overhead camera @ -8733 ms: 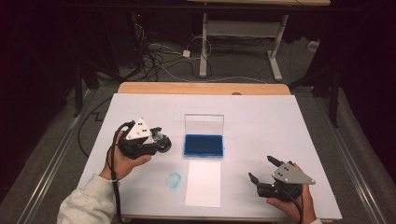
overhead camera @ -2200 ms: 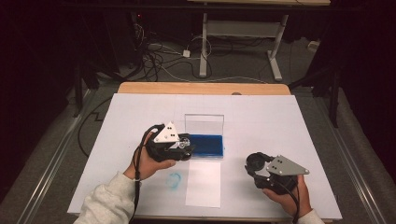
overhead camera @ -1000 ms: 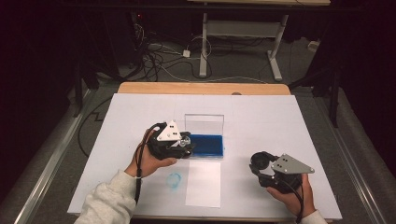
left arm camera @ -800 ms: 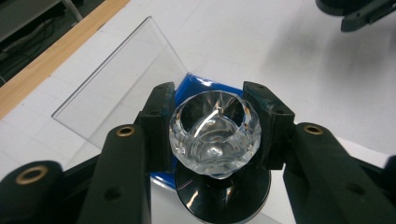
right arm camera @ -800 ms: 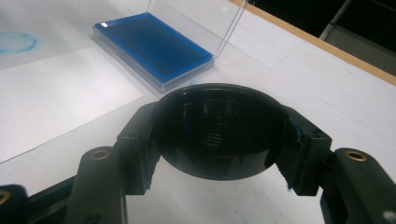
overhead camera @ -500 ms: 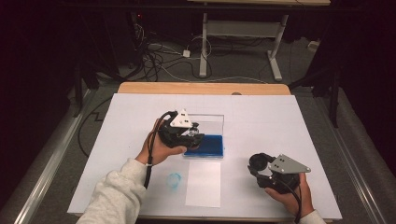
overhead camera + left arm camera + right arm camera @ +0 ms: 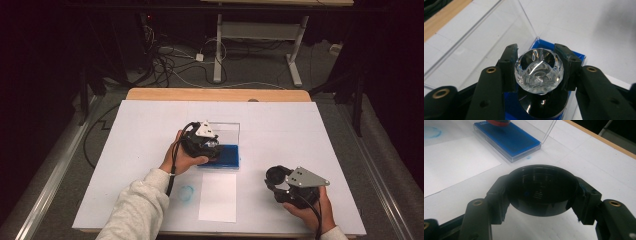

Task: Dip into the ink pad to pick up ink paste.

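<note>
The left gripper (image 7: 537, 72) clamps the clear faceted knob (image 7: 539, 71) of a round stamp between its 2 black jaws, the stamp's black base (image 7: 542, 105) directly below over the blue ink pad (image 7: 225, 156). The pad's clear lid (image 7: 484, 42) stands open just beyond. Well off to the right, the right gripper (image 7: 541, 192) grips a black round cap (image 7: 541, 190). Between them lies white paper (image 7: 218, 197); a blue ring mark (image 7: 186, 192) sits beside it.

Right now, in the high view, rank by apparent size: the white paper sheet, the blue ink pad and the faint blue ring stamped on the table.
1. White paper sheet: largest.
2. Blue ink pad: smaller, partly hidden by the left gripper.
3. Faint blue stamped ring: smallest.
</note>
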Action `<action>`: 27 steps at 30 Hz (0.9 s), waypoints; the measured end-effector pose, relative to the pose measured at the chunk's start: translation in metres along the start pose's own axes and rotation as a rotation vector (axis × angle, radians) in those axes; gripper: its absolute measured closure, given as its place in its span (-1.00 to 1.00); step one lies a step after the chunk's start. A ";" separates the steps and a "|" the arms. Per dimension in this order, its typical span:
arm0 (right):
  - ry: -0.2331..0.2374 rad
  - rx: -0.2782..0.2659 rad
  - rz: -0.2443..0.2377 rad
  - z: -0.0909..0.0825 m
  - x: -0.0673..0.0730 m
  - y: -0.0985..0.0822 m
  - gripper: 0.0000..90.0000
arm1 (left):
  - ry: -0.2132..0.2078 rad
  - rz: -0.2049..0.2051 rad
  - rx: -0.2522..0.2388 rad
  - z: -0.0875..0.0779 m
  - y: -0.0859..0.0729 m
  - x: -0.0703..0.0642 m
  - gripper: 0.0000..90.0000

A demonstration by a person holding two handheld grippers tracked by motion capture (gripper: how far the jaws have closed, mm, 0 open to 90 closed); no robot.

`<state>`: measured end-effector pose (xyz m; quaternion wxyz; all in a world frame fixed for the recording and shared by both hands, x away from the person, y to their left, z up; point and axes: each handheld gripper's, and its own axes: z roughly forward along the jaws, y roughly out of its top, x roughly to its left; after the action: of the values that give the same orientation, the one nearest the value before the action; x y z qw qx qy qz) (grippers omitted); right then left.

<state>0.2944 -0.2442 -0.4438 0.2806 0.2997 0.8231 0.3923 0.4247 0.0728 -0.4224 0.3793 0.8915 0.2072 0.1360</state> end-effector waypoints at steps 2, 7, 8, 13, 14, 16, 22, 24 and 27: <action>0.000 0.002 0.000 0.000 0.000 0.000 -0.14 | 0.007 -0.011 0.006 0.002 -0.003 0.001 0.21; 0.003 0.009 -0.003 0.001 0.001 -0.001 -0.14 | 0.008 -0.016 0.010 0.007 -0.009 0.002 0.21; 0.005 0.010 -0.005 0.001 0.001 -0.001 -0.14 | 0.022 -0.014 0.017 0.008 -0.010 0.001 0.21; 0.008 0.015 -0.007 0.002 0.002 -0.002 -0.14 | 0.013 -0.030 0.002 0.007 -0.013 0.003 0.21; 0.011 0.016 -0.007 0.002 0.002 -0.002 -0.14 | 0.017 -0.021 0.005 0.007 -0.013 0.003 0.21; 0.013 0.015 -0.009 0.002 0.003 -0.001 -0.14 | 0.024 -0.011 0.004 0.007 -0.014 0.000 0.21; 0.015 0.019 -0.010 0.002 0.003 -0.002 -0.14 | 0.015 -0.008 -0.025 0.004 -0.024 0.000 0.21; 0.017 0.019 -0.011 0.003 0.004 -0.001 -0.14 | 0.018 0.003 -0.031 0.004 -0.025 -0.001 0.21; 0.020 0.022 -0.017 0.003 0.005 -0.001 -0.14 | 0.026 0.009 -0.038 0.005 -0.026 -0.003 0.21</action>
<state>0.2928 -0.2401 -0.4474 0.2724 0.2920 0.8326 0.3838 0.4175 0.0850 -0.4450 0.3930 0.8831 0.2054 0.1532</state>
